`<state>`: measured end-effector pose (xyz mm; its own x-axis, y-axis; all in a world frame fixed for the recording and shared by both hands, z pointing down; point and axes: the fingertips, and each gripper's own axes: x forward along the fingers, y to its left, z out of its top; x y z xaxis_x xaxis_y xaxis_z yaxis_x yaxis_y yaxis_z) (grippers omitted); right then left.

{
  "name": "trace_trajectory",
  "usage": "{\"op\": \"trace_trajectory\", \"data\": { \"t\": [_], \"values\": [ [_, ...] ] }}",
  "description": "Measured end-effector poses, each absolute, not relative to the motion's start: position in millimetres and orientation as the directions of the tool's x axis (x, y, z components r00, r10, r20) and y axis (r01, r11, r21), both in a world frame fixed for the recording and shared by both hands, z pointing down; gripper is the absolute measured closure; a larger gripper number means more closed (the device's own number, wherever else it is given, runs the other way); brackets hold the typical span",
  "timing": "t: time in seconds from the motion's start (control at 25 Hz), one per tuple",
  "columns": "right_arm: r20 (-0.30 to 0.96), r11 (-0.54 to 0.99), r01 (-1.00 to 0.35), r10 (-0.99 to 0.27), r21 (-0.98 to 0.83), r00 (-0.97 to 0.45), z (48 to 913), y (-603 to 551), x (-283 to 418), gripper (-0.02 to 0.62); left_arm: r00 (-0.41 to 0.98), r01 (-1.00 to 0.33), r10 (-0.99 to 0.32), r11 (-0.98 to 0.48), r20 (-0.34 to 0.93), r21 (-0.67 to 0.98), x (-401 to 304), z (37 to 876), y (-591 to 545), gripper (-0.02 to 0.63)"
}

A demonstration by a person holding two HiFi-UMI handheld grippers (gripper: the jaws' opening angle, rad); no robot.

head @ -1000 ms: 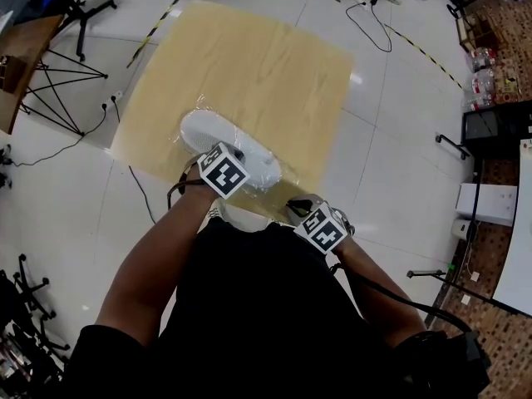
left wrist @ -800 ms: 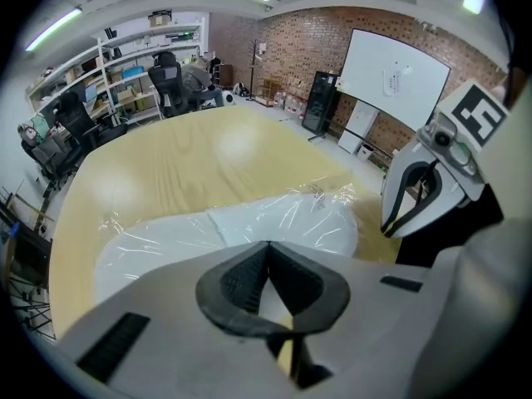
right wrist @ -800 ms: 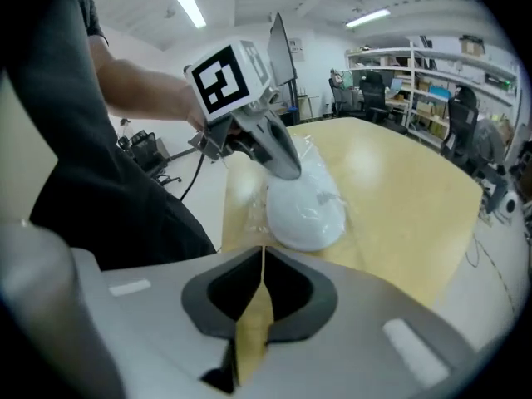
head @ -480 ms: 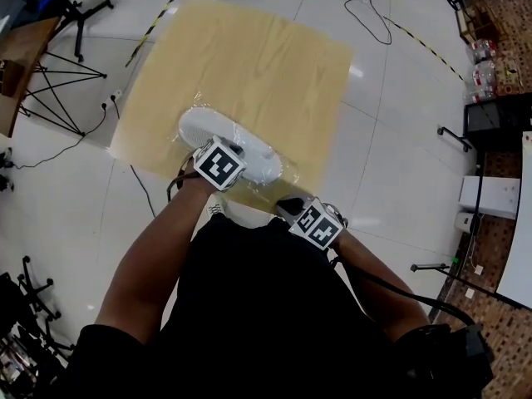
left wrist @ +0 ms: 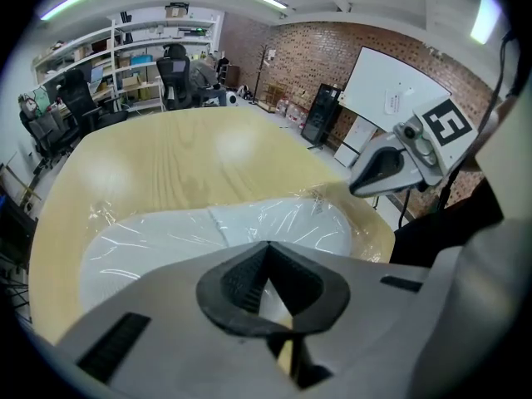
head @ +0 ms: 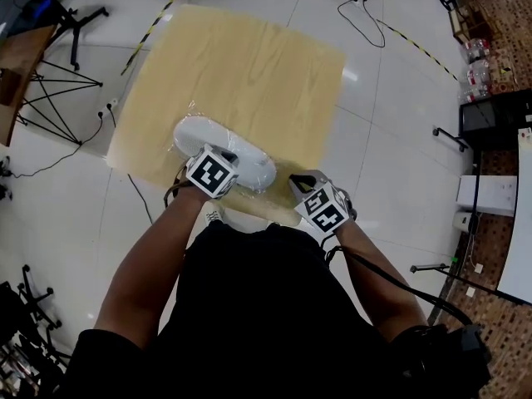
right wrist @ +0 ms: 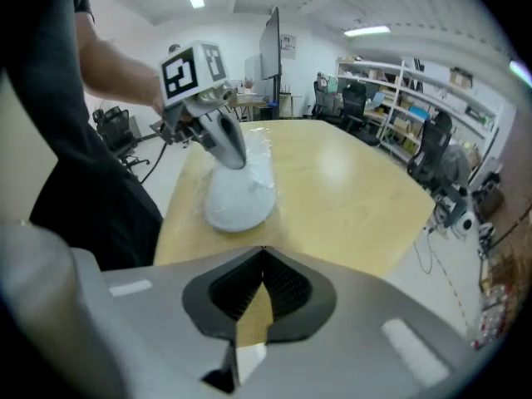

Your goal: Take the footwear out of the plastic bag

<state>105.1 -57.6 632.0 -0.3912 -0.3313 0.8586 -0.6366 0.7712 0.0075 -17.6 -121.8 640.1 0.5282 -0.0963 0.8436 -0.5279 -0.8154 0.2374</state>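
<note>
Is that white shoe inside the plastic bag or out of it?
Inside: the crinkled, glinting clear plastic bag covers the whole white shoe on the wooden table.

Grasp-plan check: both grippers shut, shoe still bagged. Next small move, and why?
Probably open the right gripper and bring it to the loose film of the plastic bag beside the white shoe. It is shut on nothing above the table, apart from the bag, while the left gripper sits shut at the bagged shoe; whether it pinches film is unclear.
</note>
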Motion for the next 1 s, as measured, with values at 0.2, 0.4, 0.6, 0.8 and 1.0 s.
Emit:
{"op": "trace_trajectory", "data": {
  "t": [0.2,0.4,0.6,0.8,1.0],
  "values": [
    [0.886,0.797,-0.603,-0.300,0.031,-0.353,655.8,-69.0,117.2,0.592,0.527,-0.524,-0.088,-0.817,0.845,0.242,-9.9,640.6,-118.6,0.600],
    [0.823,0.771,-0.631,-0.298,-0.092,-0.484,621.3,-45.4,98.9,0.579,0.552,-0.559,-0.098,-0.781,0.828,0.280,-10.5,637.1,-120.9,0.600],
    [0.840,0.896,-0.414,-0.095,-0.161,-0.534,632.6,11.1,51.0,0.551,0.548,-0.563,-0.105,-0.780,0.830,0.273,-14.0,638.2,-123.7,0.601],
    [0.876,0.913,-0.373,-0.037,-0.167,-0.482,646.9,28.0,49.5,0.551,0.541,-0.553,-0.104,-0.791,0.835,0.260,-10.1,638.3,-124.9,0.600],
    [0.870,0.899,-0.369,0.026,-0.236,-0.492,653.1,46.7,50.6,0.580,0.548,-0.567,-0.111,-0.779,0.829,0.269,-14.9,639.1,-121.8,0.600]
  ]
}}
